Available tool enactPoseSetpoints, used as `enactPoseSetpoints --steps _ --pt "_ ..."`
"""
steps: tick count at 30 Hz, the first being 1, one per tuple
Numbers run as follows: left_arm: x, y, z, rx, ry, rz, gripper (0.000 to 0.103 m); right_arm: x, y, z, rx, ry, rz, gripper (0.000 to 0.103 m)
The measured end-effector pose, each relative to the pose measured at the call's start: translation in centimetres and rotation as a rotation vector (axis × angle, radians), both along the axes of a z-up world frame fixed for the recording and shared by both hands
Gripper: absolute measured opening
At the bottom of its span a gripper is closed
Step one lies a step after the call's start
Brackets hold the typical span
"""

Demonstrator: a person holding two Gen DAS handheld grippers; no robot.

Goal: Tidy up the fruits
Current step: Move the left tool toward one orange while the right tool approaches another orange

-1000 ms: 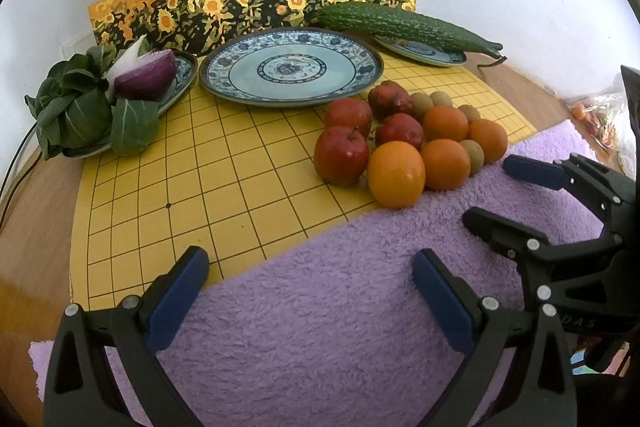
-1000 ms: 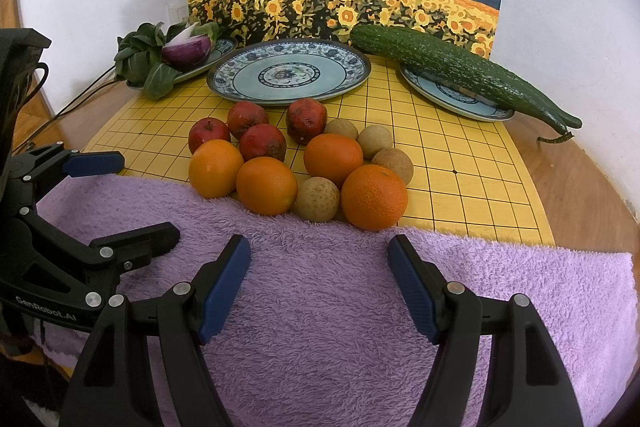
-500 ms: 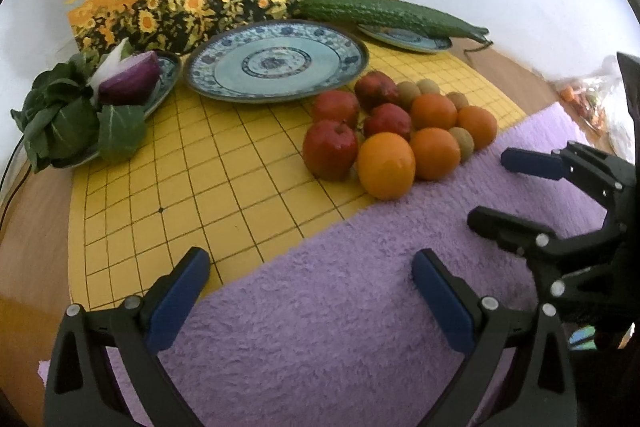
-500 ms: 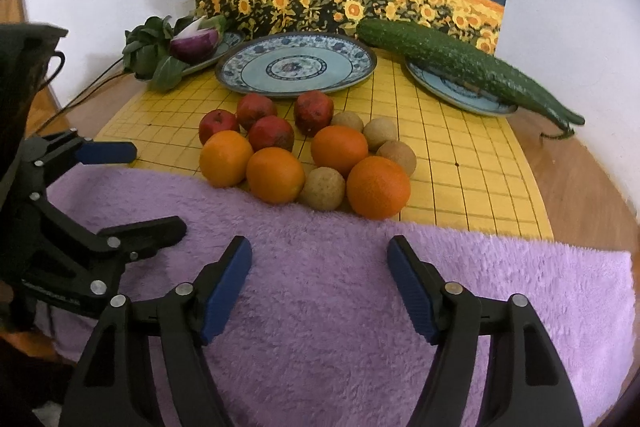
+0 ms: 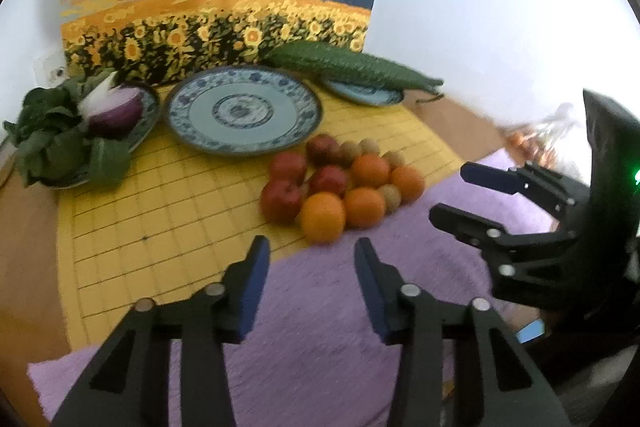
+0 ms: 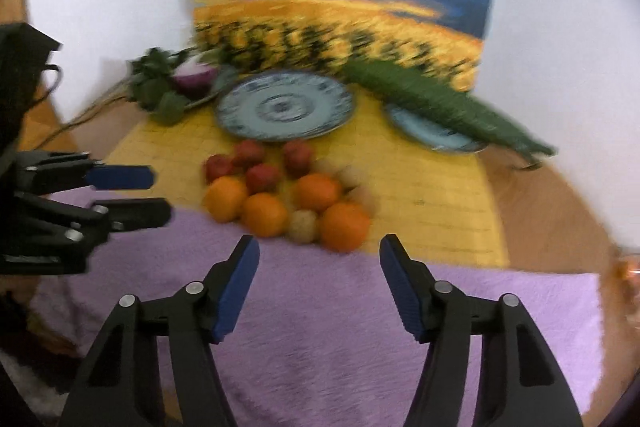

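A pile of fruit sits at the front of the yellow grid mat [image 5: 168, 211]: red apples [image 5: 280, 201], oranges [image 5: 322, 217] and small brown round fruits [image 5: 390, 195]. The same pile [image 6: 288, 195] shows blurred in the right wrist view. Behind it lies an empty blue patterned plate [image 5: 244, 115] [image 6: 284, 111]. My left gripper [image 5: 310, 259] hovers over the purple towel just short of the pile, its jaws closing with nothing between them. My right gripper [image 6: 320, 247] hangs beside it, jaws also closing on nothing. Each gripper shows in the other's view [image 5: 452, 195] [image 6: 158, 193].
A purple towel [image 5: 320, 347] covers the near table. A long green bumpy gourd [image 5: 352, 69] lies on a small plate at the back right. A halved red onion [image 5: 116, 107] and leafy greens [image 5: 52, 143] fill a plate at the back left. A sunflower painting leans on the wall.
The left gripper's jaws have narrowed a lot and the right's a little. Both grippers have risen, so the fruit pile looks smaller and farther off. No fruit has moved.
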State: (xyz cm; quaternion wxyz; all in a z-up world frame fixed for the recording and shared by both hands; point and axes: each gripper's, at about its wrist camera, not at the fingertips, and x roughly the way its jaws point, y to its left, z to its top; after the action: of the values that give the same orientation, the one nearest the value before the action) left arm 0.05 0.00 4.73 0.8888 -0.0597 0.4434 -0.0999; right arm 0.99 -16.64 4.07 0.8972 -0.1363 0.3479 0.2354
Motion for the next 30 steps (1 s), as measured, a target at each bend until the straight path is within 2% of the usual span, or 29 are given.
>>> enactPoseSetpoints --steps 2,6,10,18,22,24,27,29,30 --pt "0.3 -0.1 0.2 -0.025 -0.007 -0.002 0.044 0.4 -0.2 0.1 -0.002 -0.01 -0.024 0.064" --pt "0.6 -1.2 1.1 -0.044 -0.047 -0.049 0.043 1.4 -1.2 -0.3 0.085 0.026 0.001 0.064" --pt "1.7 -2.0 1.2 -0.076 -0.006 -0.086 0.043 2.4 -1.6 -1.2 0.159 0.086 0.021 0.064" --pt "3.0 -3.4 0.6 -0.059 0.021 -0.123 0.043 4.2 -2.4 -1.7 0.229 0.126 0.042 0.064" --pt "3.2 -3.3 0.6 -0.041 0.021 -0.104 0.043 5.3 -2.7 -2.0 0.252 0.151 0.054 0.056" --pt "3.3 -2.8 0.6 -0.031 0.021 -0.065 0.043 5.6 -2.6 -1.9 0.264 0.165 0.079 0.054" --pt "3.3 -2.2 0.3 -0.009 0.026 -0.027 0.043 5.1 -1.8 -1.1 0.272 0.126 0.162 0.054" --pt "3.6 -2.2 -0.1 -0.013 0.047 -0.024 0.042 4.8 -0.9 -0.8 0.261 0.124 0.231 0.051" --pt "3.7 -2.1 -0.5 -0.021 0.064 -0.017 0.039 4.7 -0.5 -0.9 0.251 0.127 0.262 0.046"
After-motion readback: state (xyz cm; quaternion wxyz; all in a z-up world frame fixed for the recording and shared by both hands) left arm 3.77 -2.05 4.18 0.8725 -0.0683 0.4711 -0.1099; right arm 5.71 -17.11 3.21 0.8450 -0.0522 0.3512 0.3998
